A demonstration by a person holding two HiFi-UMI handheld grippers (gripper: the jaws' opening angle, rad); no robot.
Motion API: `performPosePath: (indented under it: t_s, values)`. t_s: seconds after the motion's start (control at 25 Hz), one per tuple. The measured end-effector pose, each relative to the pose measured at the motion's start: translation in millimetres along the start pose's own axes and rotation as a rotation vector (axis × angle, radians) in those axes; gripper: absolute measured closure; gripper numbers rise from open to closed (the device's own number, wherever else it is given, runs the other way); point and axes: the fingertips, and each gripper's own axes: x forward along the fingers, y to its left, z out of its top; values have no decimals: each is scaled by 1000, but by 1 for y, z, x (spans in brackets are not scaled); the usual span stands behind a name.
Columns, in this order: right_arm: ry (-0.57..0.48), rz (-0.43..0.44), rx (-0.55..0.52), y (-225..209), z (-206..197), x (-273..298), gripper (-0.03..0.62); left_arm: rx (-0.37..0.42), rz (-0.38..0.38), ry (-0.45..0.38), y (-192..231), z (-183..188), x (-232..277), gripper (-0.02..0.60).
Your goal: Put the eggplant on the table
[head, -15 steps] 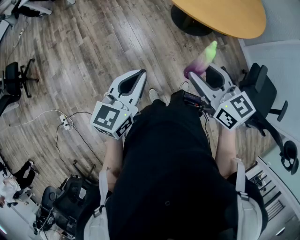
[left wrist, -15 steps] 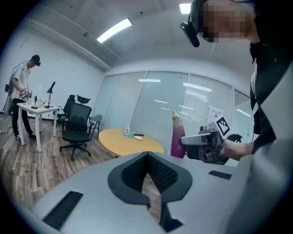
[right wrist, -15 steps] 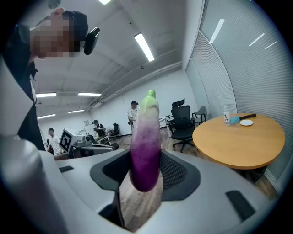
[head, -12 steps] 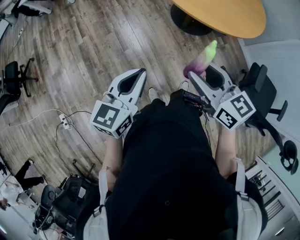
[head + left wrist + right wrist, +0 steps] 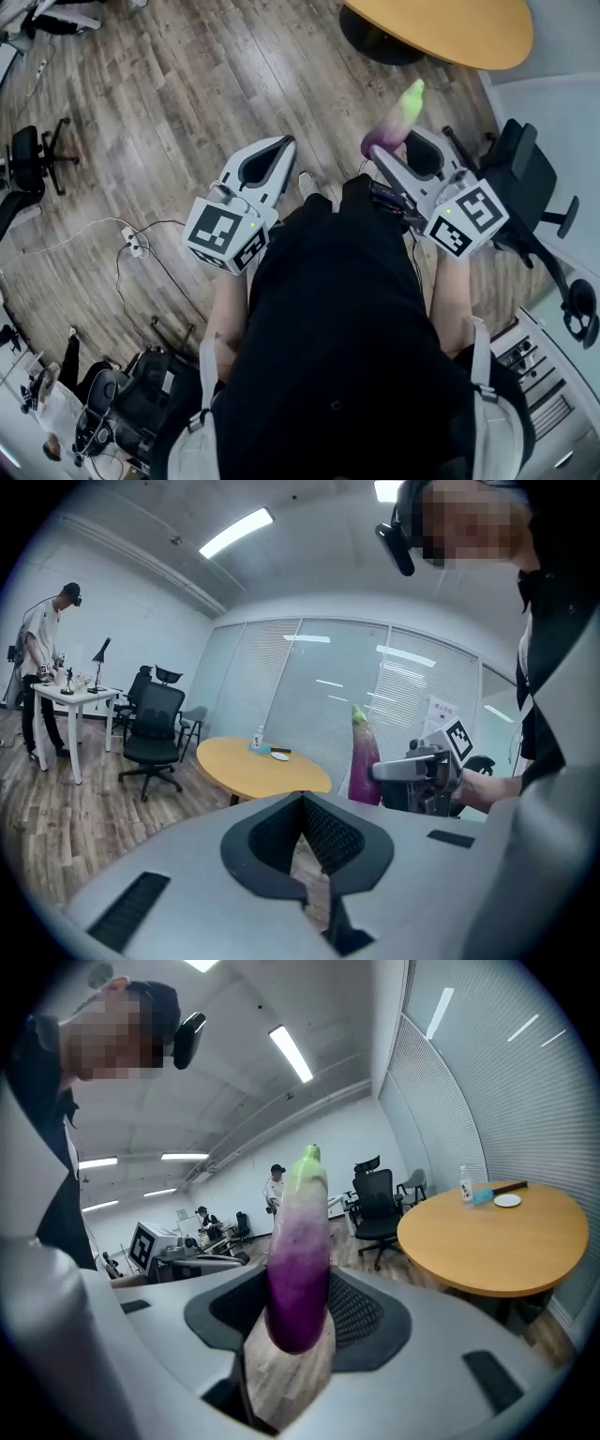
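The eggplant [image 5: 395, 118], purple with a pale green tip, stands upright between the jaws of my right gripper [image 5: 387, 150], which is shut on its lower end. In the right gripper view the eggplant [image 5: 298, 1260] fills the middle of the right gripper [image 5: 298, 1321]. The round wooden table [image 5: 450, 33] lies ahead and to the right, its top [image 5: 497, 1237] a little below the eggplant's tip. My left gripper [image 5: 284, 145] is held beside it with its tips together and nothing in them. From the left gripper view [image 5: 302, 803] the eggplant [image 5: 363, 761] shows at the right.
A bottle [image 5: 466, 1187] and a small plate [image 5: 507, 1201] sit on the table's far side. Black office chairs [image 5: 520, 178] stand at the right and at the far left [image 5: 28, 155]. A power strip with cables [image 5: 131, 246] lies on the wooden floor. A person [image 5: 42, 667] stands at a white desk.
The right gripper with the eggplant has edged slightly forward and left towards the table. The left gripper has hardly moved.
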Motion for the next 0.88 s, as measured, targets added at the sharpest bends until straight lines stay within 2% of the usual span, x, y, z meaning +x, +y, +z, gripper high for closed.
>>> performPosePath:
  t_s: [0.28,0.48,0.88]
  values:
    - [-10,-15,38,-30,2,-25,384,24,-34,37,-23,2,36,571]
    - [-15,-46,14,-59,9,-52,384,43,-65,48,-48,9,73,571]
    - [-59,-82,34,-140,24,-115,384,90,-119,74,-103,21,165,571]
